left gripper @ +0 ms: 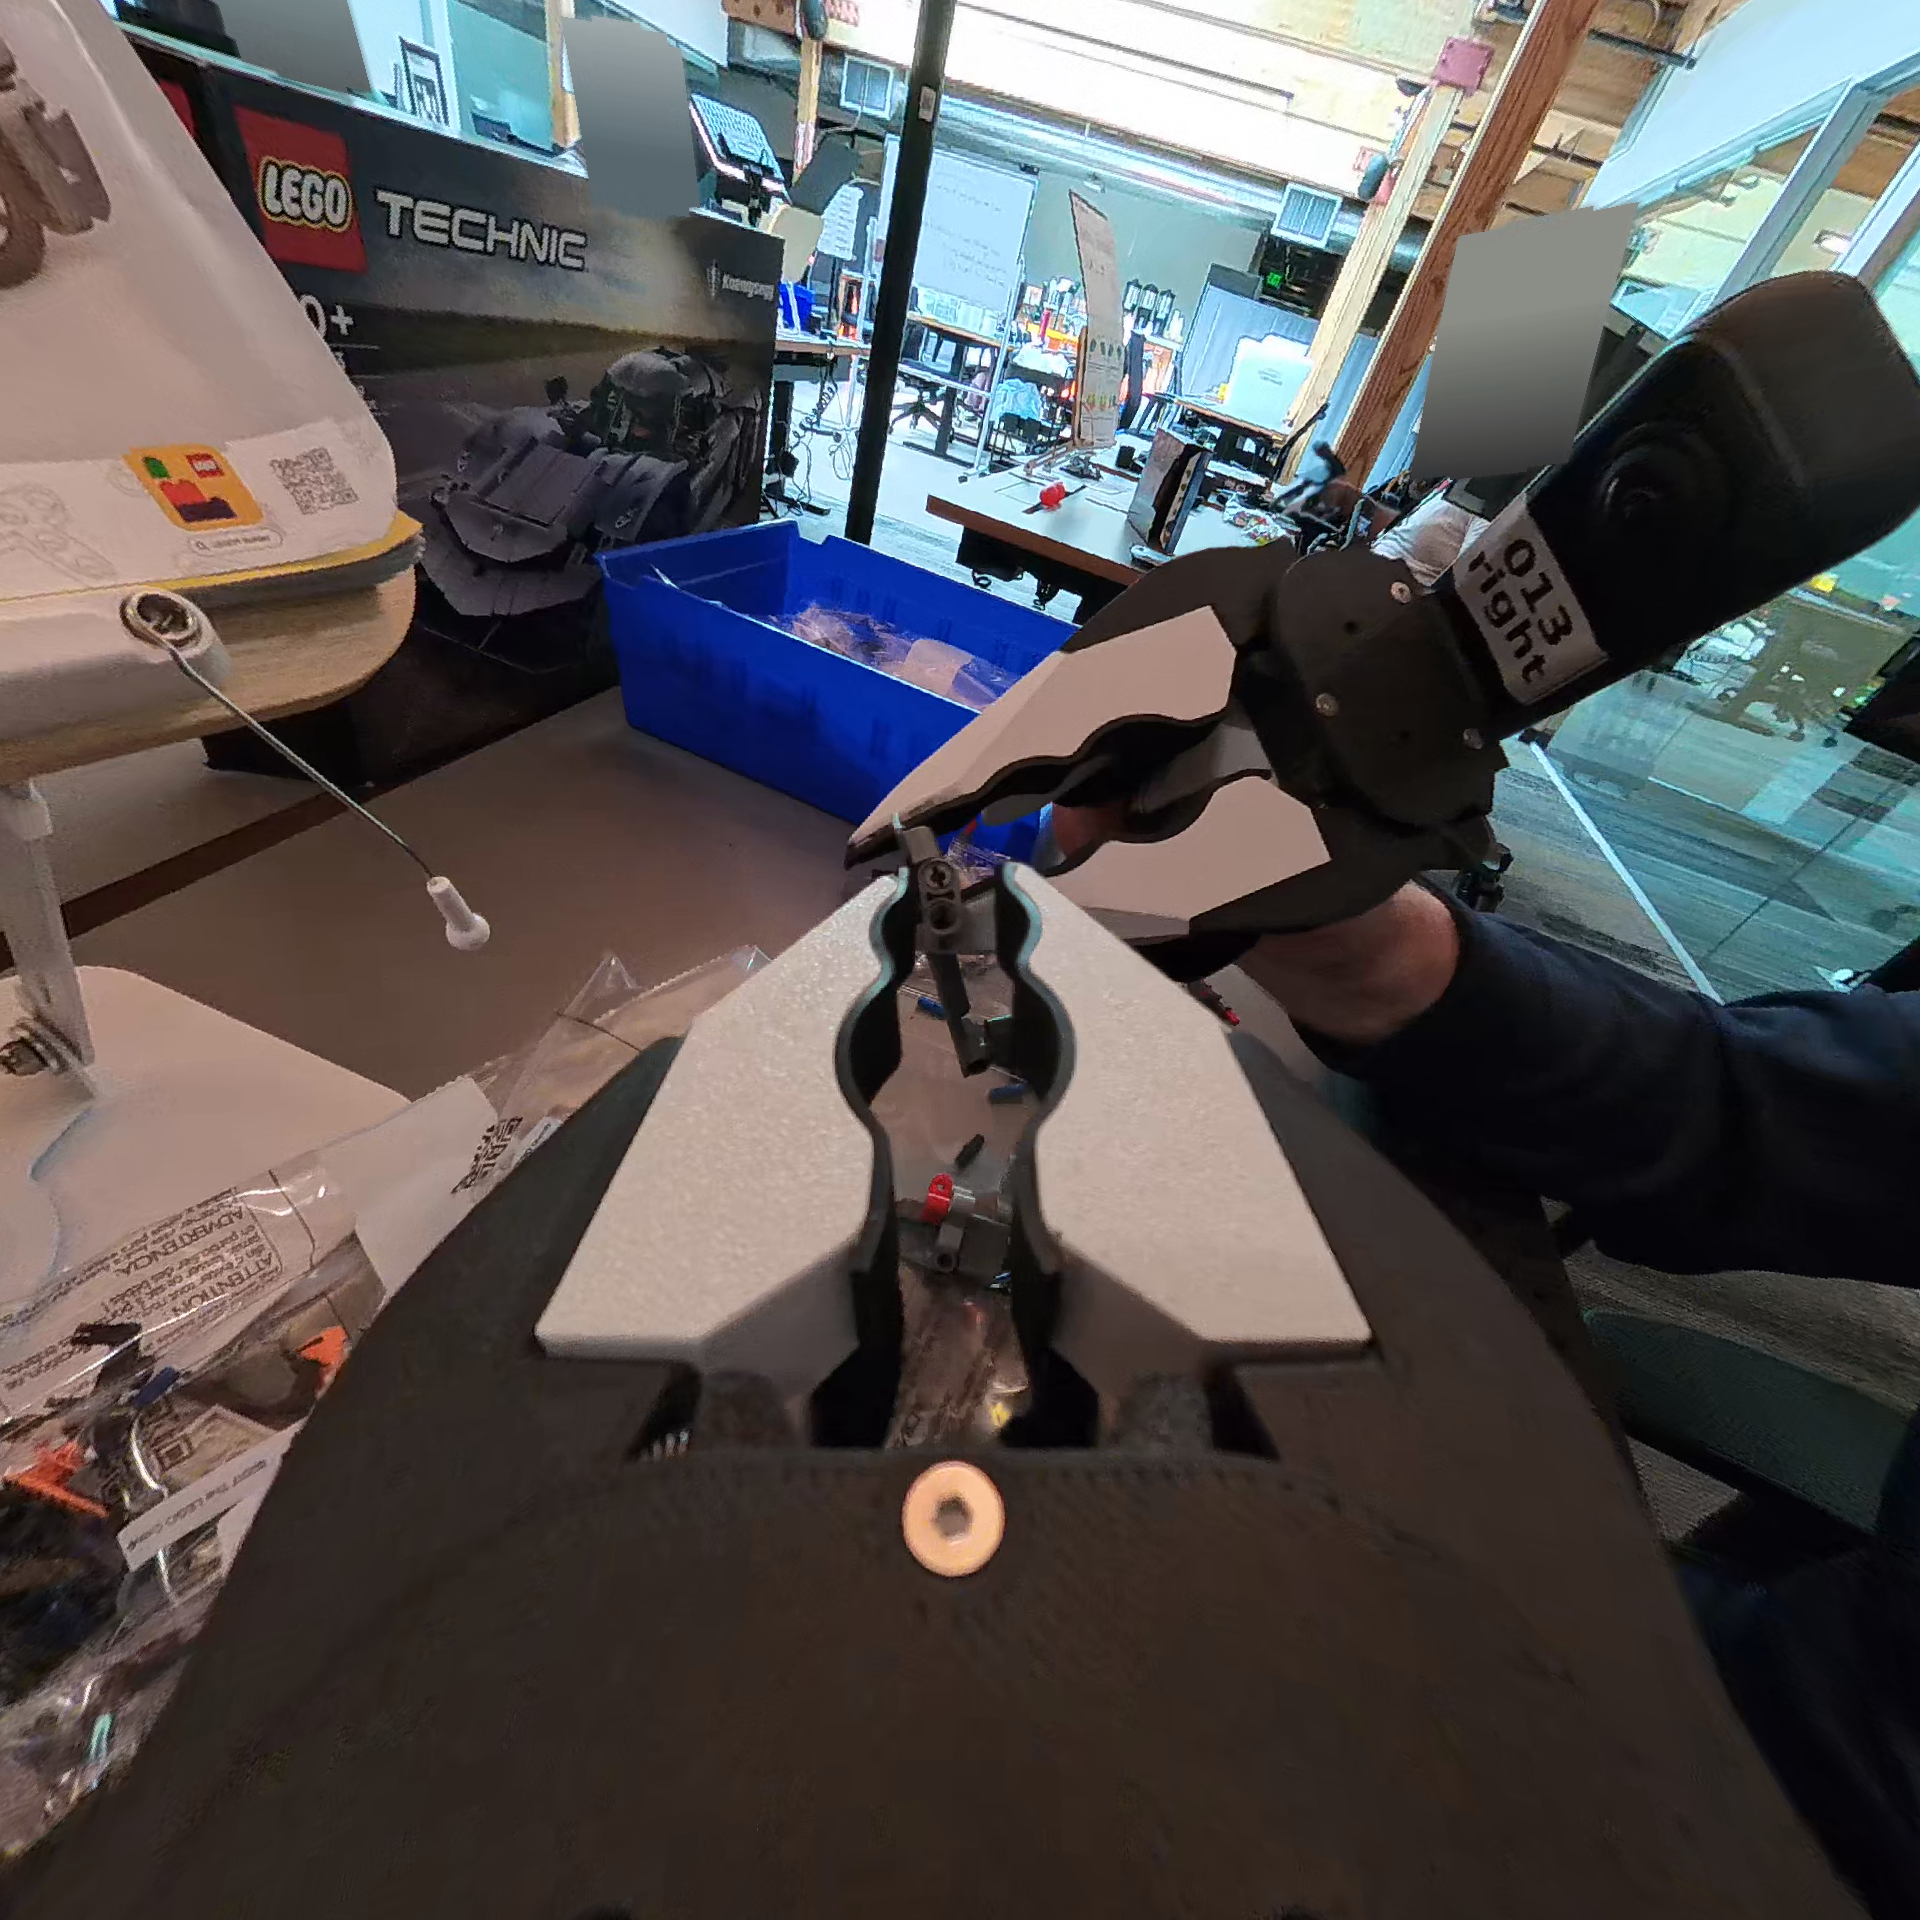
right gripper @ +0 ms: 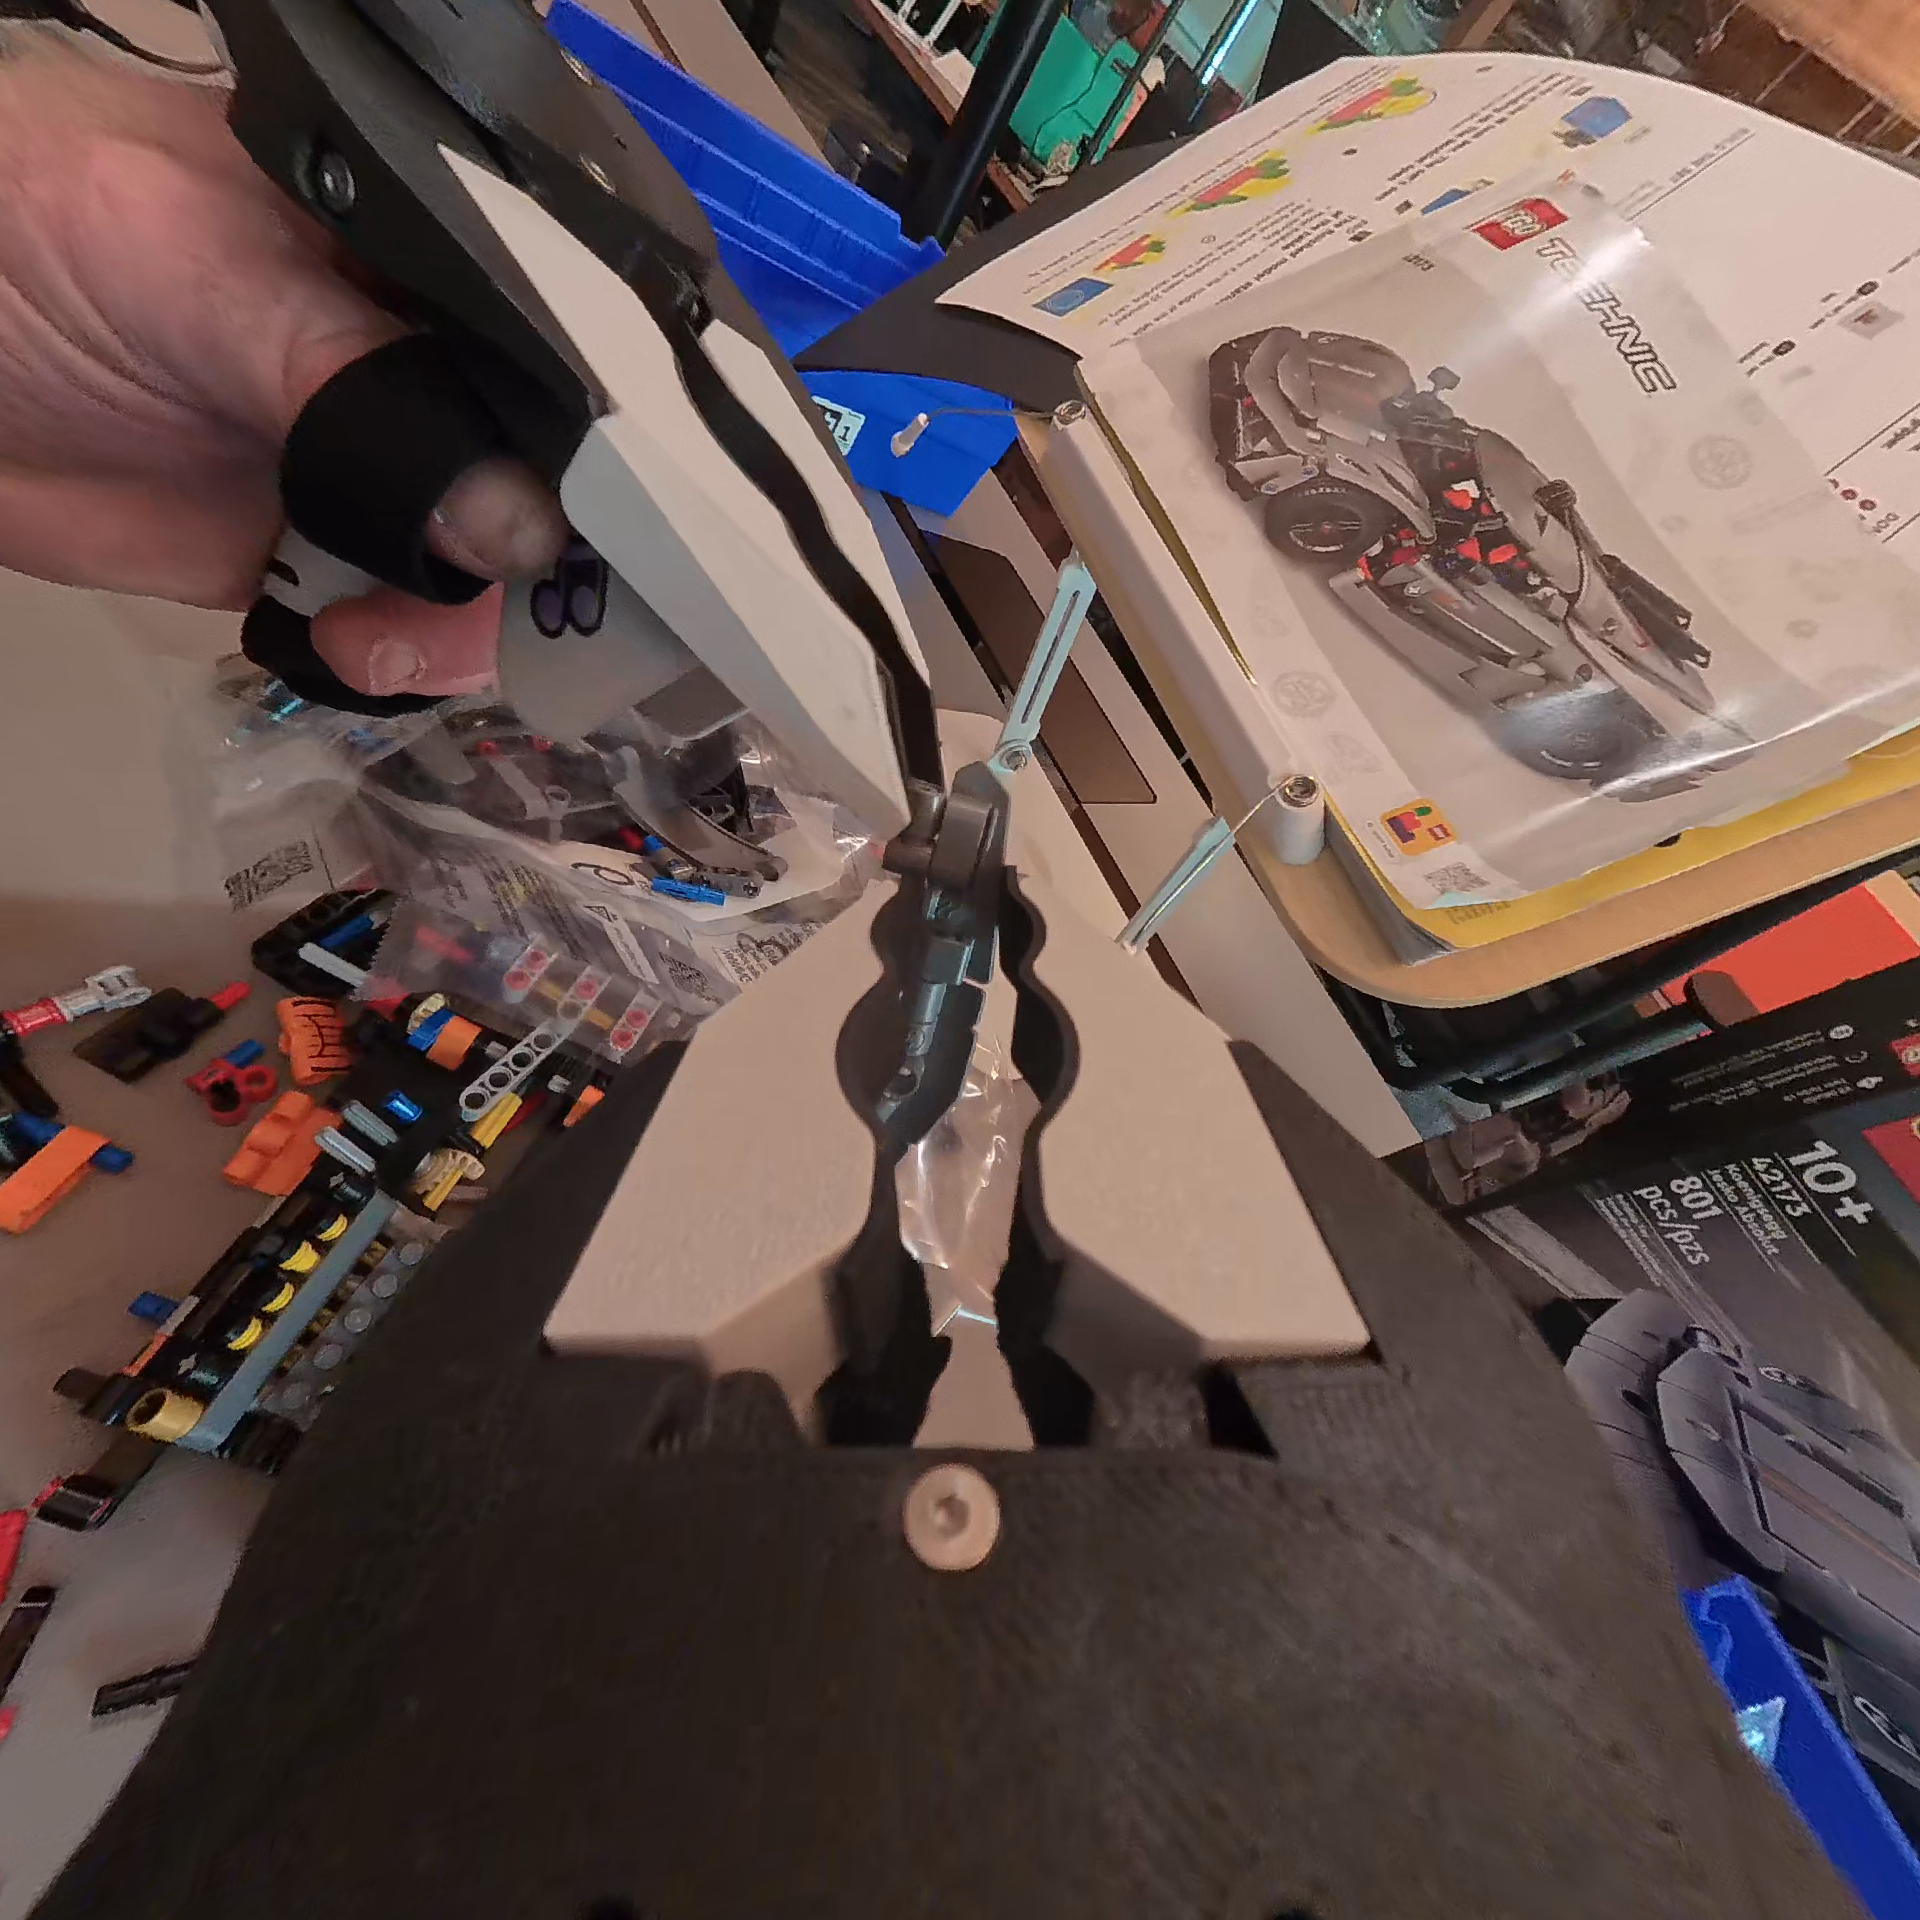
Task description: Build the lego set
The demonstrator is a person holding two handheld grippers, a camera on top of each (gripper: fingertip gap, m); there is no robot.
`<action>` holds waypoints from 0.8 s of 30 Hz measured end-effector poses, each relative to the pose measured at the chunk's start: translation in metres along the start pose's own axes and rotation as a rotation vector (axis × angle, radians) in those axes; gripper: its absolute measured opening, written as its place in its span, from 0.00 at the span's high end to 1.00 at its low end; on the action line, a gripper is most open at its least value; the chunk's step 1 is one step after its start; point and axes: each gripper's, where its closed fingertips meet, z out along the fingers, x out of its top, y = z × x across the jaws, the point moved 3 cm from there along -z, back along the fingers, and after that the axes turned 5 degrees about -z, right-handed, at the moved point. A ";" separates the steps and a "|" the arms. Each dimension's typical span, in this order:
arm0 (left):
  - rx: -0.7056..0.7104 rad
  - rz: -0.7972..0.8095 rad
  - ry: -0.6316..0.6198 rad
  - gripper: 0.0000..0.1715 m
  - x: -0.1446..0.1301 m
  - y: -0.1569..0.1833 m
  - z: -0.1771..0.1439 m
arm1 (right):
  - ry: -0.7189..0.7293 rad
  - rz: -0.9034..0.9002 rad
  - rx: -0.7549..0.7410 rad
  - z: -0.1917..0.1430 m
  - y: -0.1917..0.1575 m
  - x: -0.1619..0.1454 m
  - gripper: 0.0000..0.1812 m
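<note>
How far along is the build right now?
Early. Done: one sub-assembly lies on the table. In hand: the left gripper and right gripper both pinch a small grey piece, apparently joining parts. Left: loose pieces and bags still unused; the car in the booklet is far from built.

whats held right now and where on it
A small dark grey lego piece, held up off the table. The left gripper pinches its upper end at the tips; the right gripper also grips it at the tips.
</note>
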 end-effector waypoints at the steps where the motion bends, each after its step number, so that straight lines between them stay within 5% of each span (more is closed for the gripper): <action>1: 0.006 -0.004 0.003 0.97 0.000 -0.001 0.000 | 0.001 0.005 0.000 0.000 0.000 0.000 0.93; 17: 0.035 -0.010 0.066 0.98 0.011 0.001 -0.008 | 0.041 0.031 -0.022 -0.009 0.003 0.013 0.94; 21: 0.107 -0.109 0.328 0.98 0.049 -0.034 -0.077 | 0.017 0.097 -0.001 -0.013 0.005 -0.002 0.95; 24: 0.076 -0.060 0.196 0.98 0.033 -0.018 -0.053 | 0.084 0.128 0.030 -0.017 0.006 0.010 0.94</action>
